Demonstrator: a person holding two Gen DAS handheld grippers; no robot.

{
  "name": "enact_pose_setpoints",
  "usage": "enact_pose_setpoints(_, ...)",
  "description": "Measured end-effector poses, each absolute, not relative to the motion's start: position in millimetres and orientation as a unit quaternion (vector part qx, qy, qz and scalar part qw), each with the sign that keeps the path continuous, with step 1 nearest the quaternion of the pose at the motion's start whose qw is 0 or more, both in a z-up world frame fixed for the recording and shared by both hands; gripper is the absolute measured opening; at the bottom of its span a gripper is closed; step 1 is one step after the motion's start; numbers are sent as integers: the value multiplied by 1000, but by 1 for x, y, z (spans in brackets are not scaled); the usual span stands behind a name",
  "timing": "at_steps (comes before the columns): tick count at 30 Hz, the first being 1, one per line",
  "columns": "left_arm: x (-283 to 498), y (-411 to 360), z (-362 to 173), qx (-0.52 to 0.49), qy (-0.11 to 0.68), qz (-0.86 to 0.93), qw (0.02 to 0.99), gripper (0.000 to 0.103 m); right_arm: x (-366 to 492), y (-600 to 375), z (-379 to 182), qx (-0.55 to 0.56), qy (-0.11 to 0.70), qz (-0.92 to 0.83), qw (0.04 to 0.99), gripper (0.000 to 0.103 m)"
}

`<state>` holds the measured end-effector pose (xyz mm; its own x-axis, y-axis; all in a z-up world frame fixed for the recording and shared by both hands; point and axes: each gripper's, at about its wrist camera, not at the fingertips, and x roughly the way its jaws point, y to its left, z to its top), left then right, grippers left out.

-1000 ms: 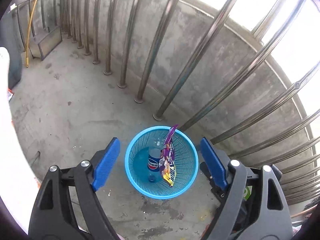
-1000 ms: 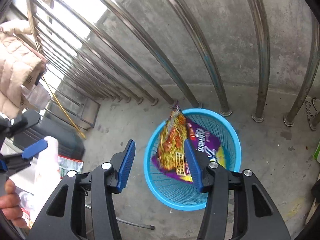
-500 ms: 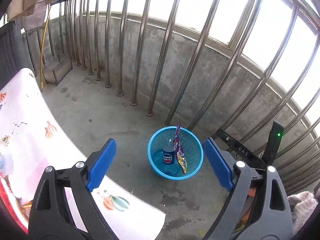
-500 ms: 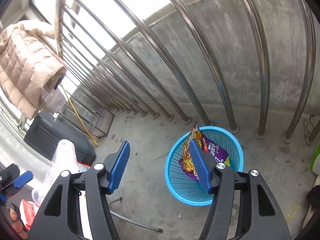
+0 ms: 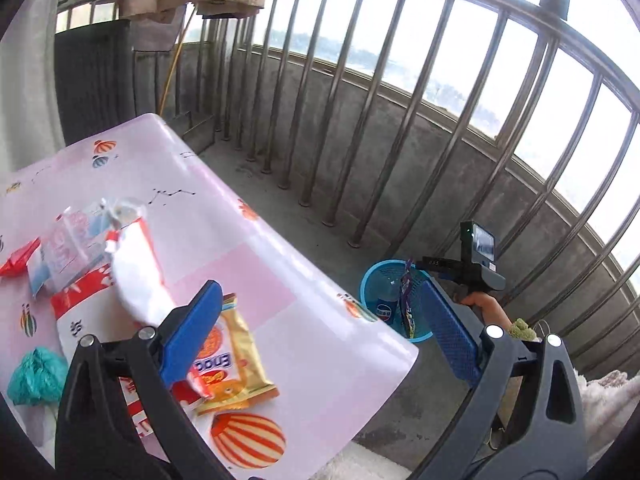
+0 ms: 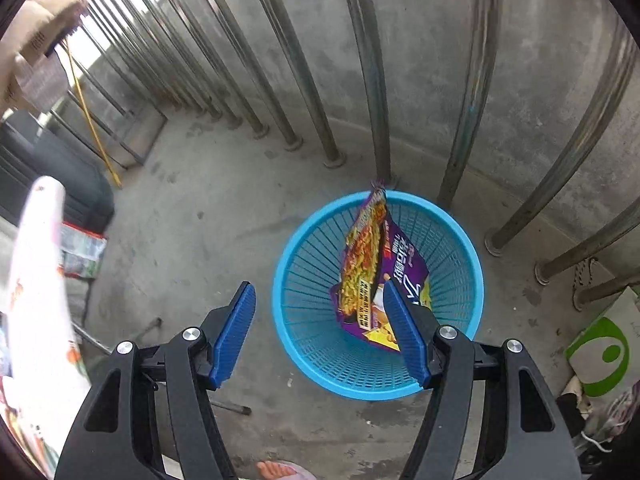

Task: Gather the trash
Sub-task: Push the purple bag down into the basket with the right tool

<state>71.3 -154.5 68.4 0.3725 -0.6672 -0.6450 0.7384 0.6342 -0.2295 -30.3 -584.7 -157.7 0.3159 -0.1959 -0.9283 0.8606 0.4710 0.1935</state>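
With the left gripper (image 5: 316,332) spread wide and empty, lower it onto the gold snack wrapper (image 5: 228,364) under its left finger, while the right gripper (image 6: 320,332), equally wide, waits above the blue basket (image 6: 460,240).

Two wrist cams, one over the table, one over the basket.

My left cam sits above the table (image 5: 248,264) edge, close over the wrappers, looking forward between my own blue fingers (image 5: 188,336) across the tabletop and out to the railing (image 5: 360,128); the basket (image 5: 370,288) shows small and well off, past the table's corner, with my right gripper's body (image 5: 476,264) just beyond it. My right cam hangs above the floor, tilted steeply down, near the basket (image 6: 304,344), which fills the middle between my fingers (image 6: 404,332). The table's edge (image 6: 36,272) slips in at far left. Both views share basket, railing bars (image 6: 372,72) and table edge.
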Motion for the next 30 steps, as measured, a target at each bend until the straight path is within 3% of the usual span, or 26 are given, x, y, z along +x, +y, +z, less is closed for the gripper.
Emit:
enact_pose_setpoints(2, 77, -128, 64, 35, 366, -413, 833, 94, -24, -592, -175, 365, 476, -369, 710, 59)
enact_pose_setpoints(4, 83, -102, 60, 21, 369, -404, 837, 94, -20, -598, -190, 372, 492, -367, 697, 39)
enact_pose_setpoints(6, 89, -78, 57, 4, 370, -394, 841, 94, -22, -603, -196, 380, 494, -363, 693, 3)
enact_pose_setpoints(14, 115, -10, 54, -72, 376, -339, 860, 94, -97, -609, -176, 468, 323, -377, 731, 2)
enact_pose_setpoints(17, 123, 0, 54, -80, 381, -326, 861, 94, -96, -607, -181, 483, 329, -359, 728, 3)
enact_pose_setpoints(19, 127, -3, 52, -76, 388, -320, 861, 94, -78, -605, -183, 465, 363, -349, 728, 9)
enact_pose_setpoints(20, 129, -4, 51, -75, 390, -319, 861, 94, -65, -606, -183, 451, 380, -347, 729, 26)
enact_pose_setpoints(21, 130, -6, 51, -75, 392, -317, 860, 94, -52, -605, -184, 433, 399, -346, 730, 53)
enact_pose_setpoints(22, 132, -8, 50, -75, 394, -316, 860, 94, -38, -603, -186, 407, 426, -349, 729, 62)
enact_pose_setpoints(23, 133, -11, 50, -76, 396, -317, 859, 94, -25, -601, -190, 381, 452, -354, 725, 64)
enact_pose_setpoints(26, 130, -13, 49, -76, 394, -324, 857, 94, 1, -605, -211, 343, 512, -361, 700, 60)
enact_pose_setpoints(29, 127, -16, 49, -68, 392, -326, 857, 94, 0, -615, -226, 369, 523, -364, 677, 8)
enact_pose_setpoints(30, 126, -15, 49, -66, 392, -325, 858, 94, -5, -618, -224, 381, 508, -369, 679, 8)
